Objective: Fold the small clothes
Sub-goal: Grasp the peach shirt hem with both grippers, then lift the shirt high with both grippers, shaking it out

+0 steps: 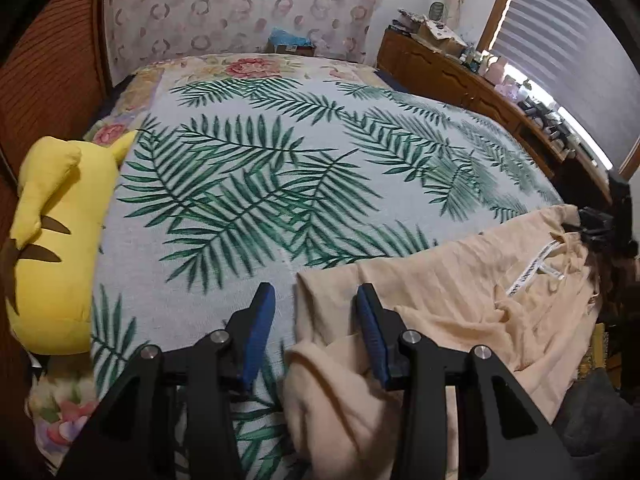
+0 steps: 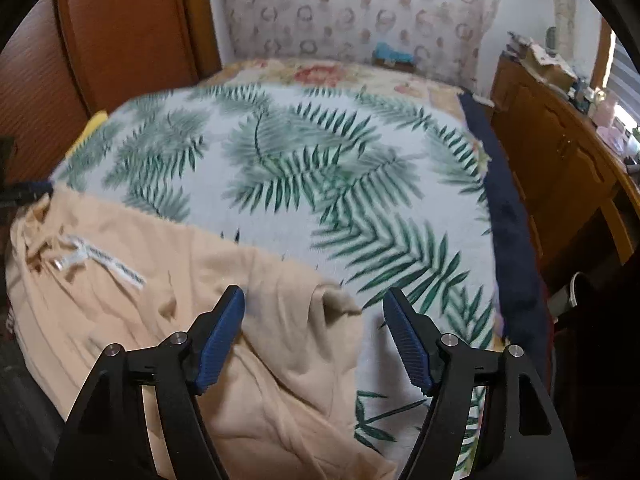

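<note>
Laying the peach garment [image 1: 460, 312] out on the bed [image 1: 280, 184] is the step I take to be in hand — it lies rumpled across the near edge of the palm-leaf spread, its white label [image 2: 100, 260] showing near the neckline, one bunched end trailing off toward me. My left gripper [image 1: 316, 336] hangs over that end with its blue fingers [image 1: 260, 336] partly apart; a fold of the cloth sits between them and rests against the right-hand one, though with only one finger touching I would not call it clamped. My right gripper [image 2: 316, 340] has its fingers spread wide over the other end, a raised corner of fabric lying loose between them, nothing pressed. The right-wrist view is blurred, so exactly where that corner's hem runs I can only guess. Next, as I judge it, the garment wants flattening before any fold — each gripper closing on an edge and drawing it outward across the spread, away from the yellow plush toy [image 1: 60, 224] at the left side of the bed.
</note>
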